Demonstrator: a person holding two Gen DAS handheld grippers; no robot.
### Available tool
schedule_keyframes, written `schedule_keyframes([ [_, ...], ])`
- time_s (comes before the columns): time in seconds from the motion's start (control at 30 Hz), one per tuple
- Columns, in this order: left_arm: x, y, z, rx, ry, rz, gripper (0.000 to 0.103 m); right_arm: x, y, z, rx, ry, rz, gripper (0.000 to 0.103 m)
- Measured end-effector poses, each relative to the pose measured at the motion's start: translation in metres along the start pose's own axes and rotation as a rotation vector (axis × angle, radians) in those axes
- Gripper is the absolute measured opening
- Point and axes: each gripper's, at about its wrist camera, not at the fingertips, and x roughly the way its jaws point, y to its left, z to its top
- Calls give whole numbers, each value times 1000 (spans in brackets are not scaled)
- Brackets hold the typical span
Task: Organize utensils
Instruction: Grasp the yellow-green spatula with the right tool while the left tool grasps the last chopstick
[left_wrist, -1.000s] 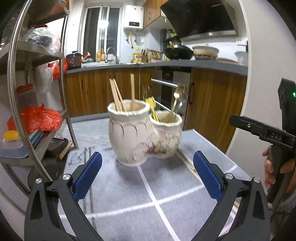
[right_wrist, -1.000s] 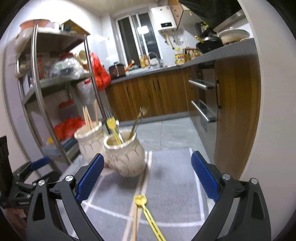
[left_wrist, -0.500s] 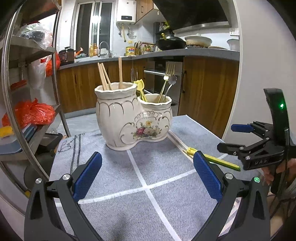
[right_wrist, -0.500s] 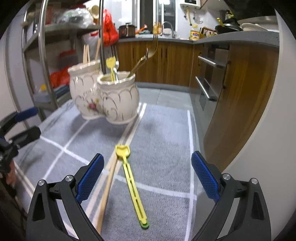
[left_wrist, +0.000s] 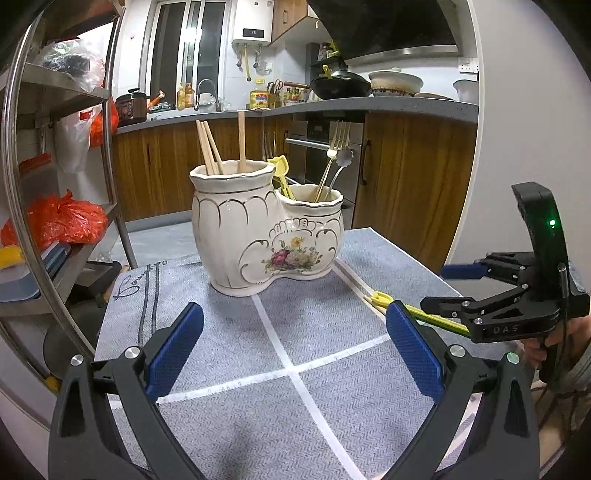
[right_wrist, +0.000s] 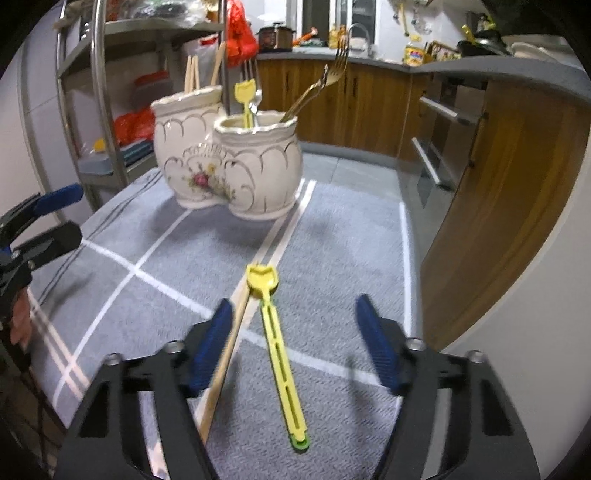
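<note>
A yellow plastic utensil (right_wrist: 277, 343) lies on the grey cloth (right_wrist: 332, 229) beside a wooden chopstick (right_wrist: 225, 354). My right gripper (right_wrist: 293, 306) hangs low over them and its jaws are closing. The yellow utensil lies between the pads untouched, and the chopstick runs along the left pad's inner side. The left wrist view shows the yellow utensil (left_wrist: 380, 297) and the right gripper (left_wrist: 443, 288) at the right. A white ceramic double holder (left_wrist: 236, 236) stands behind, with chopsticks in its tall pot and a fork and yellow utensil in its low pot. My left gripper (left_wrist: 293, 310) is open and empty.
A metal shelf rack (left_wrist: 107, 155) with bags stands left of the table. Wooden cabinets and an oven (right_wrist: 439, 147) line the far side and the right. The table's right edge (right_wrist: 410, 280) runs close to the yellow utensil. The left gripper (right_wrist: 72, 212) shows at the left.
The right gripper has tilted down and dropped toward the yellow utensil and chopstick, and its jaws have narrowed around them. The left gripper stays open in about the same place.
</note>
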Motion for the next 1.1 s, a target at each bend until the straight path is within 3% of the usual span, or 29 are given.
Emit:
schedule_keyframes([
  [0.47, 6, -9, -3, 22, 16, 1, 97, 24, 11, -1, -35, 79, 46, 27],
  [0.53, 7, -12, -1, 25, 28, -3, 97, 27, 8, 1, -17, 80, 66, 21],
  [0.57, 8, -15, 0, 29, 32, -3, 97, 28, 6, 2, -9, 80, 70, 12],
  [0.83, 26, -49, 3, 45, 115, 34, 97, 4, -19, 6, 77, -28, 68, 11],
  [0.93, 38, -64, 2, 12, 172, 4, 96, -7, -32, 7, 129, -75, 63, 11],
  [1.1, 61, -92, -5, -4, 290, -21, 70, -20, -42, 6, 164, -124, 74, 11],
])
